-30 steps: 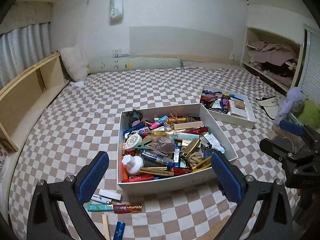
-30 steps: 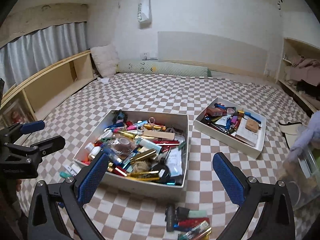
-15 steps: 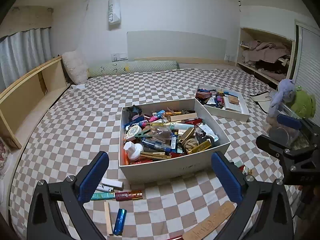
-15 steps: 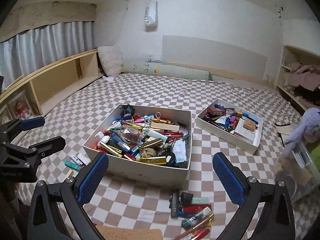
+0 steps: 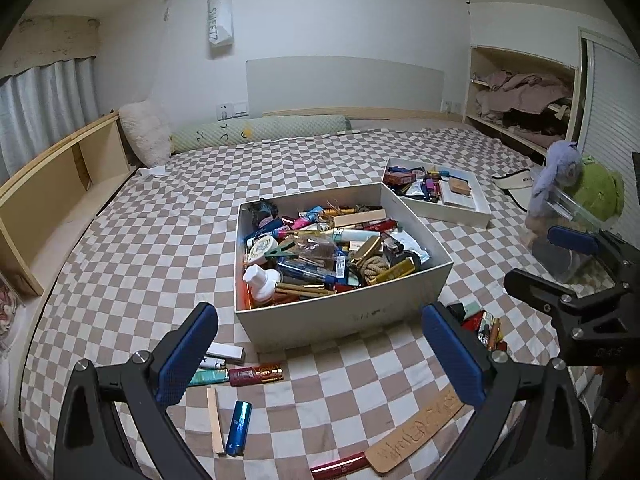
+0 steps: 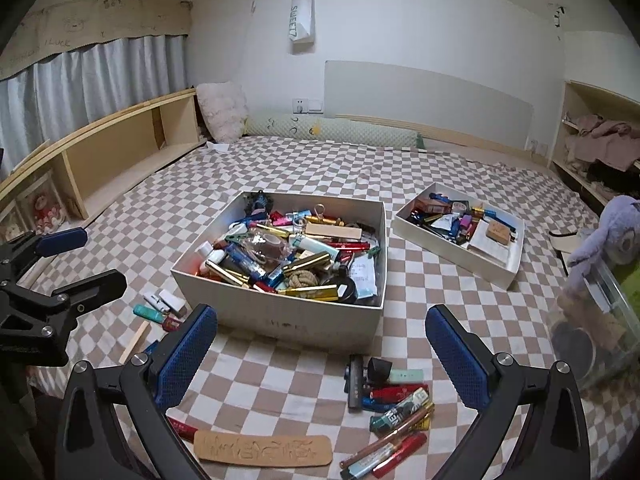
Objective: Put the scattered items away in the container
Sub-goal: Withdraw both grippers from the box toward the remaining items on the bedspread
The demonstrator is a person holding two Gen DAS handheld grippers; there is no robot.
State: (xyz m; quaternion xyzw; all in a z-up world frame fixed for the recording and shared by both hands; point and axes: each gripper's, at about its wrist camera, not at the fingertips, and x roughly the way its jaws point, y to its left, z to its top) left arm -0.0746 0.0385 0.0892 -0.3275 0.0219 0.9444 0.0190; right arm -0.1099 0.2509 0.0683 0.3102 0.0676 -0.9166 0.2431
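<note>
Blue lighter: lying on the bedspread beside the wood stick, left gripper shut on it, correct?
Not quite. The left gripper is open and holds nothing; the blue lighter lies free on the bedspread beside the wood stick, as the left wrist view shows.

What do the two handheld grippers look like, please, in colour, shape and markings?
Both look alike. The left gripper and right gripper have matte black angular frames with triangular cut-outs and silver screw heads. Each finger ends in a textured, rounded blue pad. Faint pale lettering marks the right gripper's body in the left view; it is unreadable. No cables or sleeves show.
</note>
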